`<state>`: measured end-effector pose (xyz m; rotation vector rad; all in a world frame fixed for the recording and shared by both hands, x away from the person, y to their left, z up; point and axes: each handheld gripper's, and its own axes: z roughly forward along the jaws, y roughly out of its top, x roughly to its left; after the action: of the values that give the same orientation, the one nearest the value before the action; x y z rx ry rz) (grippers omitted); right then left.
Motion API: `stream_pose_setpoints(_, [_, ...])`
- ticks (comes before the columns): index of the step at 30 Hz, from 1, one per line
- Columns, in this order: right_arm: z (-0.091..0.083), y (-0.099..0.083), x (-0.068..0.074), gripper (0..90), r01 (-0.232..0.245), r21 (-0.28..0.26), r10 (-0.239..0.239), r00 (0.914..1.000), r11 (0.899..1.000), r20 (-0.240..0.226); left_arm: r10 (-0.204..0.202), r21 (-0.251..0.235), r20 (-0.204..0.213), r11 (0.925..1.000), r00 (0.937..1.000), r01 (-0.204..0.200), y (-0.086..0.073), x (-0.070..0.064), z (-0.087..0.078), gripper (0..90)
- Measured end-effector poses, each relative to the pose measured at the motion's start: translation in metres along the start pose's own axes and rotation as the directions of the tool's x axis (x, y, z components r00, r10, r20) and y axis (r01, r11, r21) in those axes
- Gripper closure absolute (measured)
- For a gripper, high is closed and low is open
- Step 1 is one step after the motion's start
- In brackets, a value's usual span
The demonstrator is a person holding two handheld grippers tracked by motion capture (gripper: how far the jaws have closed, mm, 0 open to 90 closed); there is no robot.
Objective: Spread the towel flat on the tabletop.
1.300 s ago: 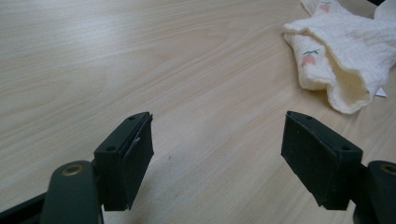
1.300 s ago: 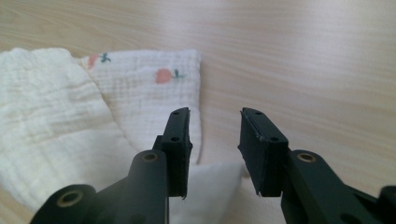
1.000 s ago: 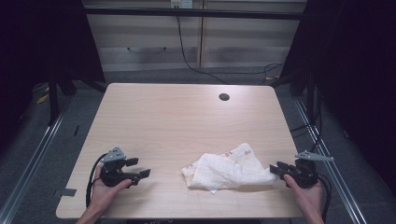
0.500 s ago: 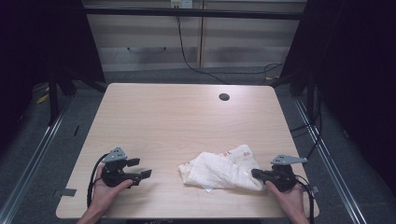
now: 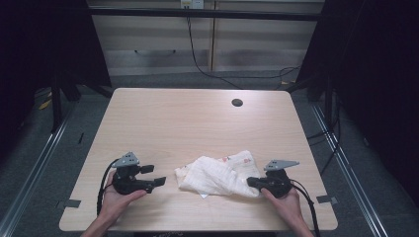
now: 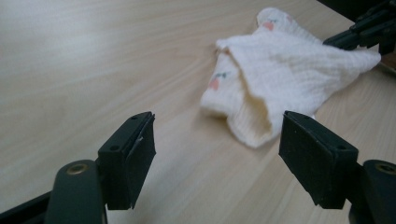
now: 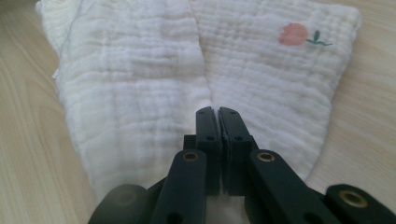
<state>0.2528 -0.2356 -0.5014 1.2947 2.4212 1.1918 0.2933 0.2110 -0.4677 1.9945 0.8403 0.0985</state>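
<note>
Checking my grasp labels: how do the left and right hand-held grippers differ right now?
The left hand-held gripper has its jaws wide apart with nothing between them; the right hand-held gripper has its jaws pressed together. The left sits short of the cloth; the right is at the cloth's edge, over the fabric. Both are black, hand-held and low over the table.

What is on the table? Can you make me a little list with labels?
table: light wood table, small dark round hole near the far edge
cloth: crumpled white cloth with little pink flower prints, lying near the front edge
left gripper: left gripper jaws wide open, apart from the cloth, pointing at it
right gripper: right gripper jaws closed at the cloth's right edge; cannot tell if cloth is pinched
hands: one hand holds each gripper
</note>
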Motion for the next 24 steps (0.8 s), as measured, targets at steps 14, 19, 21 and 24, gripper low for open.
stream_pose_setpoints(14, [0.030,0.021,0.020,87.7,0.067,0.015,-0.066,0.9953,0.998,-0.071,-0.077,0.062,0.039,0.9953,0.9963,0.074,0.042,0.045,0.077,50.0])
stream_pose_setpoints(19, [0.030,0.021,0.019,87.5,0.080,0.009,-0.079,0.9944,0.997,-0.070,-0.084,0.081,0.061,0.9936,0.9946,0.079,0.043,0.050,0.096,46.7])
stream_pose_setpoints(21, [0.029,0.021,0.019,87.5,0.083,0.011,-0.082,0.9942,0.997,-0.070,-0.089,0.075,0.077,0.9937,0.9931,0.083,0.043,0.049,0.099,45.8])
stream_pose_setpoints(24, [0.030,0.021,0.019,87.4,0.076,0.012,-0.075,0.9944,0.997,-0.075,-0.070,0.084,0.096,0.9945,0.9929,0.062,0.044,0.043,0.102,46.0])
